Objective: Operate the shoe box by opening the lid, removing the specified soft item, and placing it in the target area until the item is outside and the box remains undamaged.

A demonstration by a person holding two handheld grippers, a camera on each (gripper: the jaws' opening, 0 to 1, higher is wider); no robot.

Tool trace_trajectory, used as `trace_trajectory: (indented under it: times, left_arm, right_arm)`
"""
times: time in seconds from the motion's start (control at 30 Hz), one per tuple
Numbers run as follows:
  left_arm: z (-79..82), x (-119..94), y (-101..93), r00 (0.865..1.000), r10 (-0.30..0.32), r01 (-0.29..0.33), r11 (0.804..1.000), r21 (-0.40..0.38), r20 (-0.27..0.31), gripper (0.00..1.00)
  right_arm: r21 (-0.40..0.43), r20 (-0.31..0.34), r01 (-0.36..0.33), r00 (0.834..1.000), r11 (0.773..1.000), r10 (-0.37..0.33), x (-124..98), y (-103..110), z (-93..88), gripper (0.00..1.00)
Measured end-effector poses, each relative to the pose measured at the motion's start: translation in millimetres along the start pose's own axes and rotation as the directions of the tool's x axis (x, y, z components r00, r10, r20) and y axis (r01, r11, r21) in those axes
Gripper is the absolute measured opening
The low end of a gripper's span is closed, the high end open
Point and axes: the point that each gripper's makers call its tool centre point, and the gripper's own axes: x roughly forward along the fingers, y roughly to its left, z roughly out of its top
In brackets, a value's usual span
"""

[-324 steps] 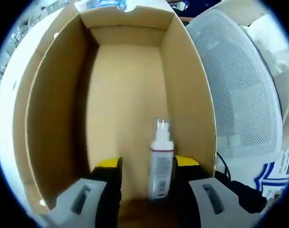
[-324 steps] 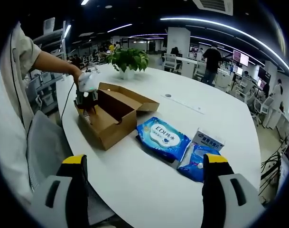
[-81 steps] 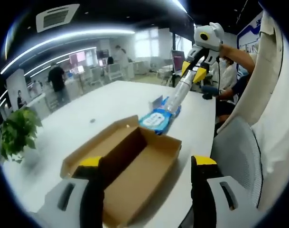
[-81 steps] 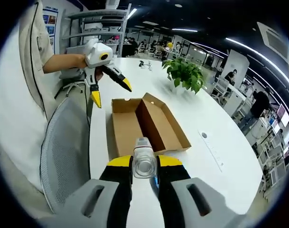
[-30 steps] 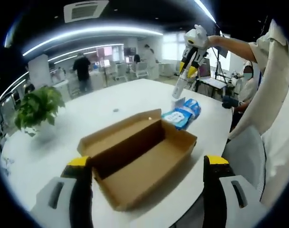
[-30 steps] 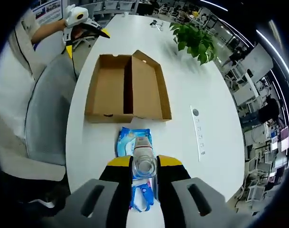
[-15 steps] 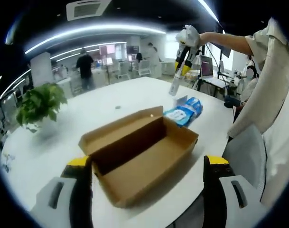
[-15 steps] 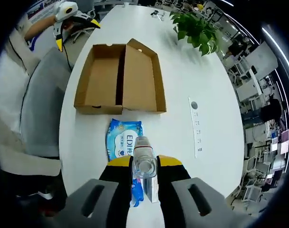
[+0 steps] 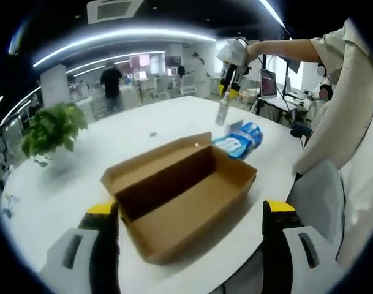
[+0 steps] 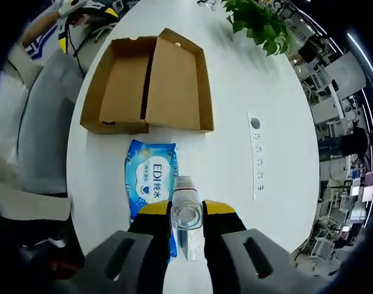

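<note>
The brown cardboard shoe box (image 9: 180, 196) lies open and empty on the white table, its lid folded back flat. My left gripper (image 9: 190, 207) hovers open just above and before it, nothing between its fingers. My right gripper (image 10: 187, 211) is shut on a small clear spray bottle (image 10: 186, 211), held high over the table. In the left gripper view, that right gripper (image 9: 230, 58) hangs the spray bottle (image 9: 222, 111) above a blue wipes pack (image 9: 238, 141). From above, the shoe box (image 10: 143, 86) sits beyond the wipes pack (image 10: 150, 177).
A potted plant (image 9: 48, 128) stands at the table's far side. A grey mesh chair (image 9: 315, 196) and a person's sleeve sit by the near edge. A small white carton (image 10: 192, 245) lies beside the wipes. A slim cable strip (image 10: 256, 156) is set into the tabletop.
My right gripper has carried the bottle farther from the box, over the wipes pack. The left gripper has stayed open near the box.
</note>
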Motion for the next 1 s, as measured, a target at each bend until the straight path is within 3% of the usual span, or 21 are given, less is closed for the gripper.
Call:
trace_trajectory:
  times: [0.47,1.0]
  left_arm:
    - [-6.9,0,10.5,0.999,0.028,-0.028,0.999,-0.024,-0.017,1.00]
    - [-19.3,-1,14.7,0.998,0.049,-0.051,0.997,-0.057,-0.041,0.99]
  right_arm:
    - [0.015,-0.069,-0.005,0.998,1.000,0.006,42,-15,-3.4,0.17]
    - [0.044,-0.089,-0.020,0.996,0.999,0.024,79,-15,-9.5,0.17]
